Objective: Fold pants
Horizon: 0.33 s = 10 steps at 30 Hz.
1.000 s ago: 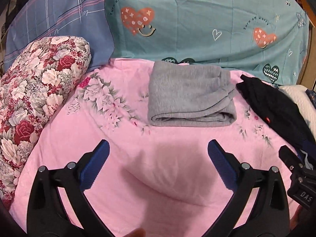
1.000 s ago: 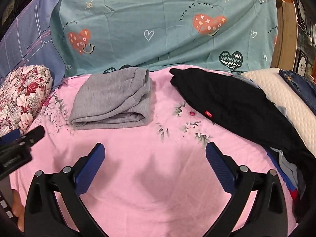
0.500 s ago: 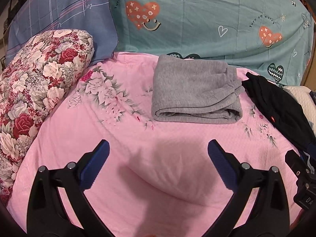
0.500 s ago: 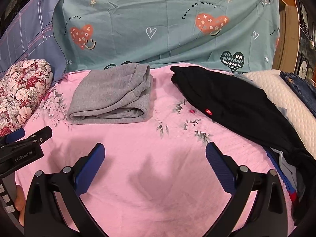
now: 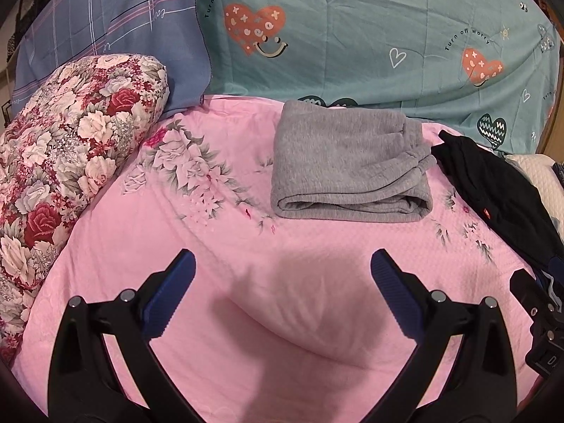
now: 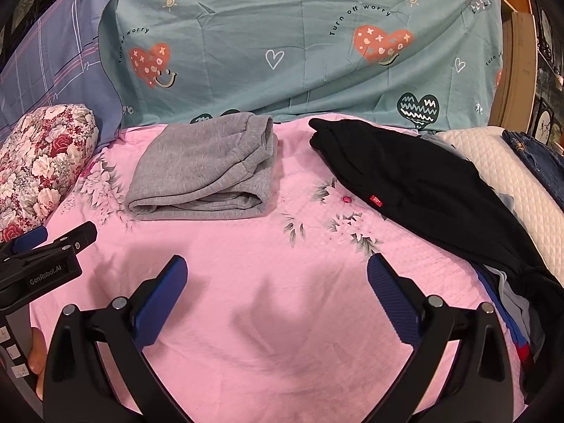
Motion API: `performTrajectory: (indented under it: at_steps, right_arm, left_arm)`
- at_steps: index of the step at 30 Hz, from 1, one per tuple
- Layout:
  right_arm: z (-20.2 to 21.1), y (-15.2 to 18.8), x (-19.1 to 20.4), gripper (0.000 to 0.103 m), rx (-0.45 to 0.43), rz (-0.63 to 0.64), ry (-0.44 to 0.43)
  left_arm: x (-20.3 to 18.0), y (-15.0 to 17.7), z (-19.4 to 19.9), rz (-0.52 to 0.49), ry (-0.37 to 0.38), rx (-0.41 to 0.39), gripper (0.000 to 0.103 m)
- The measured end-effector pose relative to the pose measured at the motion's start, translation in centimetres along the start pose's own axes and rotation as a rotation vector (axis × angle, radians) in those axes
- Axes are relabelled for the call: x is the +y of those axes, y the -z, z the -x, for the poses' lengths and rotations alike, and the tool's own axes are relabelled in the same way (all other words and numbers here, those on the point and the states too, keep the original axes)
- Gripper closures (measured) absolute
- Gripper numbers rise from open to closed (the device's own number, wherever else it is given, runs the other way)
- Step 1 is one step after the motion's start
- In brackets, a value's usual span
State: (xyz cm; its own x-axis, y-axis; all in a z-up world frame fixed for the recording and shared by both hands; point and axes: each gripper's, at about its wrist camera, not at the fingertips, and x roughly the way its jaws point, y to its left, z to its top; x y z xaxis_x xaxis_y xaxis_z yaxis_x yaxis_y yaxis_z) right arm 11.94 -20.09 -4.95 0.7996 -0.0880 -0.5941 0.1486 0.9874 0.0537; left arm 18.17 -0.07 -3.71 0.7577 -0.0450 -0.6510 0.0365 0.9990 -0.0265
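Observation:
Folded grey pants [image 5: 349,165] lie on the pink bedsheet [image 5: 218,246] near the pillows; they also show in the right wrist view [image 6: 204,172]. Black pants [image 6: 416,183] lie spread out to their right, with a small red tag, and show at the right edge of the left wrist view [image 5: 493,190]. My left gripper [image 5: 282,275] is open and empty above bare sheet, well short of the grey pants. My right gripper [image 6: 276,275] is open and empty, also over bare sheet. The left gripper's body shows in the right wrist view [image 6: 46,257].
A floral bolster [image 5: 67,162] lies at the left. A teal heart-print pillow [image 6: 299,42] and a blue plaid pillow [image 5: 105,21] stand at the back. A white quilted cushion [image 6: 504,183], jeans [image 6: 539,162] and more clothes are piled at the right.
Both grippers have drawn back and lifted a little, so the grey pants sit slightly lower in view. Both stay open and empty.

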Motion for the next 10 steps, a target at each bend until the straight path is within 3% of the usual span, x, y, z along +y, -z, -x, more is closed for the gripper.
performTrajectory:
  at_steps: [10]
  right_arm:
    - [0.2, 0.08, 0.1, 0.001, -0.001, 0.005, -0.004]
  left_arm:
    - [0.29, 0.05, -0.29, 0.016, 0.016, 0.018, 0.002]
